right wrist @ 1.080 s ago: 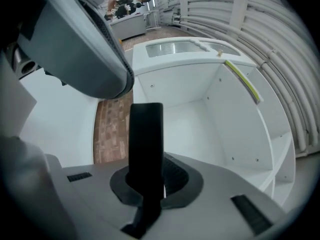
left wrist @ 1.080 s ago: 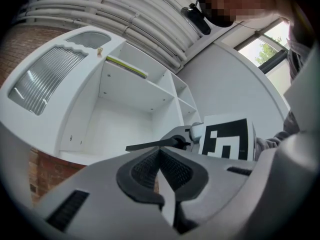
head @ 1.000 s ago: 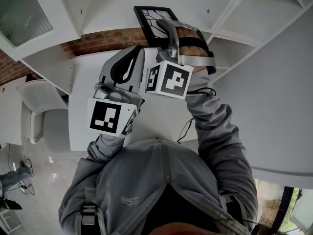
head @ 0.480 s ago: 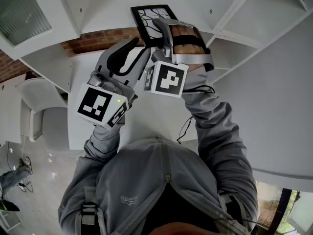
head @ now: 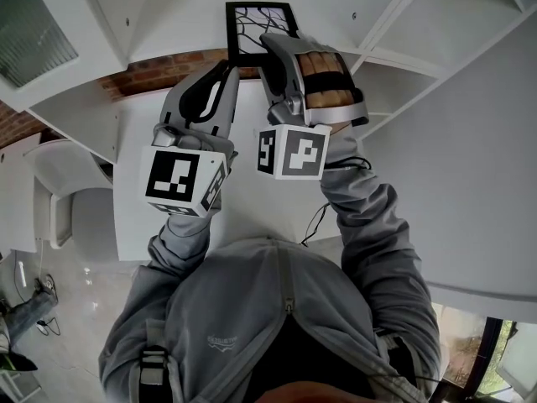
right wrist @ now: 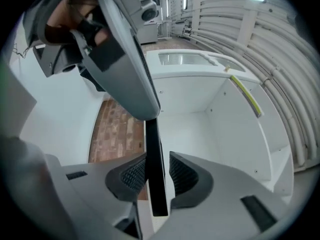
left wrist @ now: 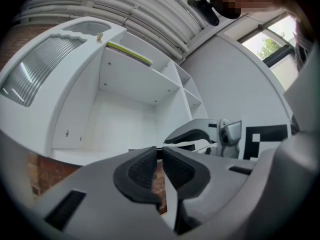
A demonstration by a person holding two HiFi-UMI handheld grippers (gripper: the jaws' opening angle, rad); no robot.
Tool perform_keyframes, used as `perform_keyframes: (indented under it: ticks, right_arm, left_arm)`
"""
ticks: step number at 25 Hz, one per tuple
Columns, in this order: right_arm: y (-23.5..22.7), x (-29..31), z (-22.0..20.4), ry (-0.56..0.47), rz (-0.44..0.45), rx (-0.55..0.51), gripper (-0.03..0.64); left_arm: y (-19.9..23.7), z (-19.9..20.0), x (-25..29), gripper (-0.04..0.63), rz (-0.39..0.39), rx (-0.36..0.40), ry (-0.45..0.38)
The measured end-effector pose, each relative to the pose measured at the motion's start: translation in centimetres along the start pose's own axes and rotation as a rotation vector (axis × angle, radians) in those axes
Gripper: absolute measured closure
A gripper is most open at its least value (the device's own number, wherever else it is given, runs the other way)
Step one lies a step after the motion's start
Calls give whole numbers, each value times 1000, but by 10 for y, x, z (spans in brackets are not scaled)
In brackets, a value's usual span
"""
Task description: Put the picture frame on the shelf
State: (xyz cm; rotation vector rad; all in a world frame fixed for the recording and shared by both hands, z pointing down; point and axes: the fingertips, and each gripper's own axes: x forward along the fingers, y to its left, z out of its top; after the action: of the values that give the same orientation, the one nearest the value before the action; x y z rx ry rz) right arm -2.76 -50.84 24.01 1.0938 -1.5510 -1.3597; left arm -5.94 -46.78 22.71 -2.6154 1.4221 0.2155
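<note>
Black picture frame (head: 261, 28): at 12 o'clock in head view, upright, face toward the camera, inside the white shelf (head: 180, 36) bay. Lower edge looks level with the shelf board; contact can't be confirmed.
Right tool (right wrist: 153, 173): jaws opening with the frame's thin edge between them. A gap shows at one pad, so it isn't clamping.
Right tool placement: on the frame's 5 o'clock side - probably an edge hold to keep it vertical going in.
Left tool (left wrist: 161, 165): jaws closing to a narrow slit, nothing between them. Tips sit just beside the frame's 7 o'clock corner, likely on standby to steady it.
Stage: release step, placement looks nearly done.
Risk: thin frame standing on its edge - may tip if the right tool drags it when backing out toward 6 o'clock.
Background: brick wall (head: 168, 72) at the frame's 8 o'clock, under the shelf.
</note>
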Motion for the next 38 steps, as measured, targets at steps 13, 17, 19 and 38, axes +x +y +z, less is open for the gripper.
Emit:
perform_keyframes:
  ticks: [13, 17, 19, 38]
  right_arm:
    - [-4, -65, -44, -5, -99, 305, 494]
    - [-5, -53, -53, 1, -69, 440, 540]
    - [-4, -45, -55, 2, -65, 477, 555]
    - [-6, -2, -64, 33, -37, 557, 565]
  left_arm:
    - [6, 0, 5, 561, 36, -4, -10]
    - [9, 1, 7, 561, 45, 0, -11]
    - [9, 0, 9, 563, 56, 5, -9]
    - [34, -9, 45, 568, 121, 68, 12]
